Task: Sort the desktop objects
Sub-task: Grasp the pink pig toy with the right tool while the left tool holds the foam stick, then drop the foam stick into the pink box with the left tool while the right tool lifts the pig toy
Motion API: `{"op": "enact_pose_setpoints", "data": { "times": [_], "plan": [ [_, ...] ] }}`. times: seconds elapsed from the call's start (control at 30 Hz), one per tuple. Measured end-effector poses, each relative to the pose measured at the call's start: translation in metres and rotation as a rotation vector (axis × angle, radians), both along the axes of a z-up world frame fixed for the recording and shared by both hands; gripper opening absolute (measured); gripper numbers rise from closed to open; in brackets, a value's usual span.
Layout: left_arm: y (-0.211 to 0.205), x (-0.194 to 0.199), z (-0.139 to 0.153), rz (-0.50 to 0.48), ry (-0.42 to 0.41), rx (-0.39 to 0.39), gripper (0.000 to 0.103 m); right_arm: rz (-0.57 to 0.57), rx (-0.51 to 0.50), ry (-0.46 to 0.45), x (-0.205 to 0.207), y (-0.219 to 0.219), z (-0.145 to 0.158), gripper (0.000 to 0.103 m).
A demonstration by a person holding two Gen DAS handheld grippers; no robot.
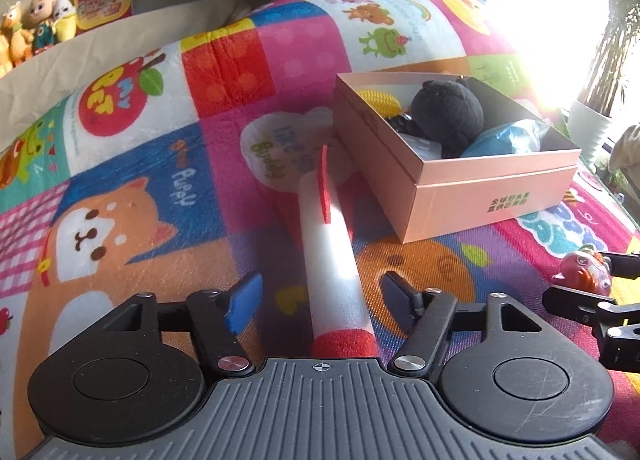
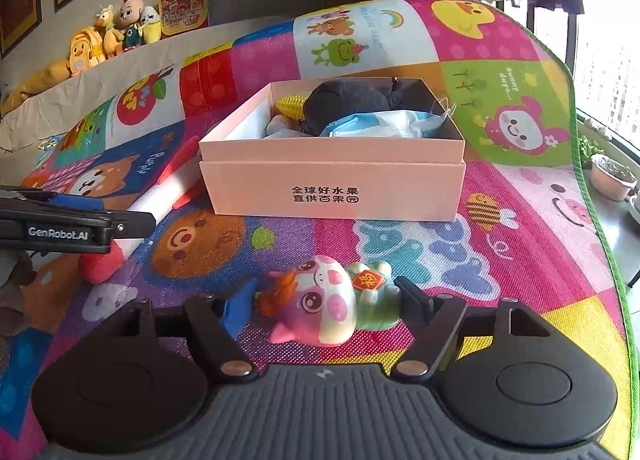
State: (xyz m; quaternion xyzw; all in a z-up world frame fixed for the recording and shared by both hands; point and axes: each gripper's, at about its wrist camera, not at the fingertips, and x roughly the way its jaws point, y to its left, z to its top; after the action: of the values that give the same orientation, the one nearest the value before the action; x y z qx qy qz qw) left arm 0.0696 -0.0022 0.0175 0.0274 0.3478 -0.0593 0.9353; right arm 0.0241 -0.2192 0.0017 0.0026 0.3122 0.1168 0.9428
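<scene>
White foam tube (image 1: 332, 256): near red end hidden by left gripper (image 1: 320, 296), unclamped; long axis runs toward pink box (image 1: 492, 200). Right gripper (image 2: 324, 300) clamps cow figurine (image 2: 320, 308) (lying sideways).

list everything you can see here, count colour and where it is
play mat: one, multicoloured cartoon patches, under everything
box: one, pink, mid-mat, open
black plush: one, inside box
corn toy: one, yellow, box's far corner
blue-and-white packet: one, inside box beside plush
foam stick: one, white with red end and red strip, on mat left of box
cow figurine: one, pink, white, green, between right fingers
plush toys: several, mostly yellow, back ledge
left gripper: black, straddling stick, pads clear
right gripper: black, closed on figurine
</scene>
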Motion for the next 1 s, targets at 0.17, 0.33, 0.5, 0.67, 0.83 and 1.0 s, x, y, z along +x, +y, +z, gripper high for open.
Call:
{"op": "enact_pose_setpoints", "data": {
  "times": [0.17,0.33,0.5,0.67,0.83,1.0],
  "plan": [
    [0.003,0.004,-0.007,-0.008,0.019,-0.010,0.048,0.000,0.006,-0.002,0.000,0.000,0.000,0.074],
    [0.006,-0.008,0.000,-0.033,0.009,-0.030,0.033,-0.003,0.004,0.000,0.000,0.000,0.000,0.074],
    [0.003,-0.040,0.008,-0.073,-0.027,-0.026,0.032,-0.015,0.002,-0.004,0.000,-0.001,0.001,0.074],
    [0.001,-0.077,0.021,-0.119,-0.054,-0.025,0.033,-0.005,-0.065,-0.017,-0.017,-0.002,0.007,0.074],
    [-0.006,-0.093,0.047,-0.144,-0.132,-0.051,0.032,0.018,-0.083,-0.026,-0.044,-0.017,0.027,0.074],
    [-0.023,-0.099,0.074,-0.188,-0.212,-0.094,0.033,-0.032,-0.117,-0.068,-0.059,-0.029,0.063,0.074]
  ]
}}
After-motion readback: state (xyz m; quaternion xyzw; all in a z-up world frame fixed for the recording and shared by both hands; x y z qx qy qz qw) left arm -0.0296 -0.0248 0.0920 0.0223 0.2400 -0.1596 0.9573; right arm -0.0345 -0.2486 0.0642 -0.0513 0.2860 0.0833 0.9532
